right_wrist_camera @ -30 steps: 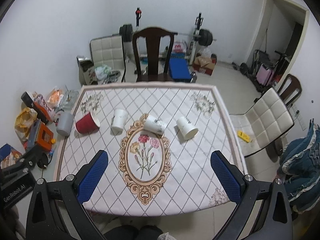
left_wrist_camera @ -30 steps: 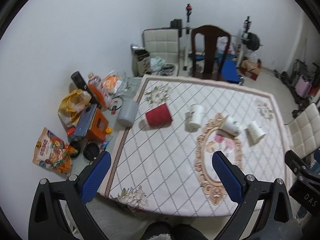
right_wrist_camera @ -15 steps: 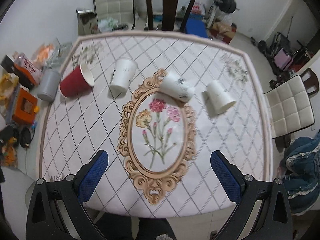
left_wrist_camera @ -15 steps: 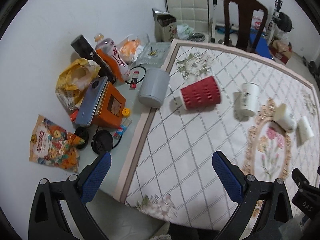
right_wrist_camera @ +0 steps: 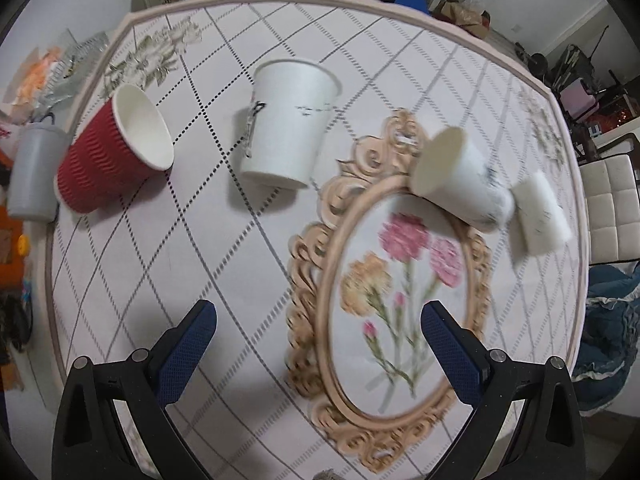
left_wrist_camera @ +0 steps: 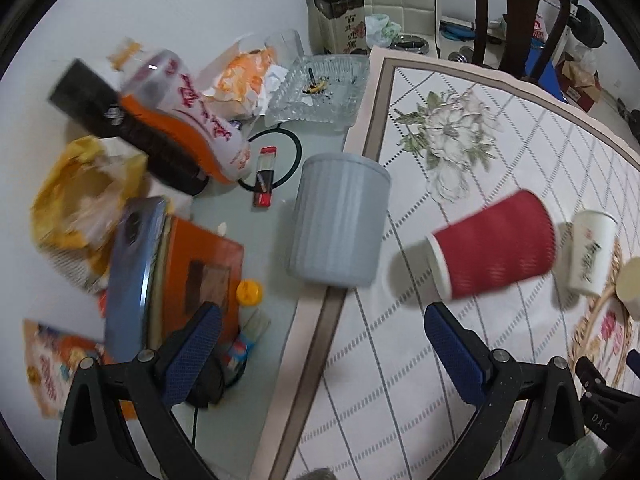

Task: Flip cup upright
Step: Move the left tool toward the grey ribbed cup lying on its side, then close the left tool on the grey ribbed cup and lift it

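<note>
Red Chinese characters run down the white-labelled bottle (left_wrist_camera: 188,120) at the far left, too blurred to read; the other gripper's body shows "DAS". Your red cup (left_wrist_camera: 494,244) is ribbed, white inside, lying on its side on the desk (left_wrist_camera: 400,380), mouth toward the left. Your left gripper (left_wrist_camera: 320,356) hovers released near it; your right gripper (right_wrist_camera: 320,352) hangs released over the floral oval.

Five cups lie tipped on a floral-patterned tabletop (right_wrist_camera: 168,248): a grey cup (left_wrist_camera: 338,220) at its edge, a red cup (right_wrist_camera: 110,152) and three white cups (right_wrist_camera: 286,124) across the middle.
</note>
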### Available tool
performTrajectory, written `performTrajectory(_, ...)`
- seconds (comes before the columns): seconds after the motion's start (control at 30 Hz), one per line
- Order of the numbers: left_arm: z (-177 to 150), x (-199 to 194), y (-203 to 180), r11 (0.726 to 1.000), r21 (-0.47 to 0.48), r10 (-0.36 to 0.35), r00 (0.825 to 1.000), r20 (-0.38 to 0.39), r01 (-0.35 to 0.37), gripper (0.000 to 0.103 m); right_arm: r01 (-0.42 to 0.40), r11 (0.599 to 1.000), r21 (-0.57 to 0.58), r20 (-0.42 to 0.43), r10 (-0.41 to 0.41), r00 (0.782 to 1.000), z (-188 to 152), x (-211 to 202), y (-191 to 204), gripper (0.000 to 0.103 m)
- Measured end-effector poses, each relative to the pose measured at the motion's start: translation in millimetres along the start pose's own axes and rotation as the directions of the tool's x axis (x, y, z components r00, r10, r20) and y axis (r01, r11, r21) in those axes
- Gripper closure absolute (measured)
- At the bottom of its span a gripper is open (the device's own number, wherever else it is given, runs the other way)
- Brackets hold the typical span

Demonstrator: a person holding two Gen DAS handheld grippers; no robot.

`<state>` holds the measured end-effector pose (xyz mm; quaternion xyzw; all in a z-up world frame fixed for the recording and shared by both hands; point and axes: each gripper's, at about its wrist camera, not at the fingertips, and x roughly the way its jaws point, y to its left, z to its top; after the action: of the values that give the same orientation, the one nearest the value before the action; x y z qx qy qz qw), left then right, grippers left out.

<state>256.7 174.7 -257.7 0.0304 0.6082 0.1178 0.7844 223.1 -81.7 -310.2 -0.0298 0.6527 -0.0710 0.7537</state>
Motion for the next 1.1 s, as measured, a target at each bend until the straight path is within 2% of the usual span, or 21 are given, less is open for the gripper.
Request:
performTrajectory(0.2, 26, 40, 13, 0.992, -0.025, -0.125, 0.99, -0.06, 0.124, 0.002, 0.01, 1.0, -0.004, -0.021, -0.011, 1.0, 22, 24, 23, 0.0)
performTrajectory(0.33, 39, 57, 11, 0.985, -0.009, -0.172, 0.982, -0.081, 0.171, 0.002, 0.014, 1.0, 0.006, -0.027, -0.014, 1.0, 29, 32, 31, 0.0)
performTrajectory(0.47, 50, 78, 3, 0.984, 0.032, -0.169, 0.979, -0.117, 0.174, 0.003, 0.022, 1.0, 0.017, -0.034, -0.021, 0.999, 33, 38, 35, 0.0)
performTrajectory(0.5, 51, 83, 3, 0.984, 0.037, -0.167, 0.978, -0.122, 0.173, 0.005, 0.026, 1.0, 0.018, -0.034, -0.025, 0.999, 34, 38, 36, 0.0)
performTrajectory(0.53, 53, 88, 2, 0.983, 0.037, -0.171, 0.976, -0.131, 0.178, 0.014, 0.03, 0.999, 0.017, -0.034, -0.029, 0.999, 36, 39, 38, 0.0)
performTrajectory(0.6, 55, 96, 2, 0.985, 0.041, -0.163, 0.976, -0.144, 0.17, 0.021, 0.035, 0.999, 0.014, -0.035, -0.034, 0.999, 39, 40, 41, 0.0)
performTrajectory(0.9, 52, 97, 0, 0.985, 0.056, -0.156, 0.981, -0.118, 0.164, 0.022, 0.059, 0.998, 0.016, -0.035, -0.059, 0.998, 44, 41, 42, 0.0)
performTrajectory(1.1, 44, 79, 9, 0.986, 0.056, -0.151, 0.985, -0.083, 0.156, 0.022, 0.068, 0.997, 0.021, -0.014, -0.067, 0.998, 40, 29, 41, 0.0)
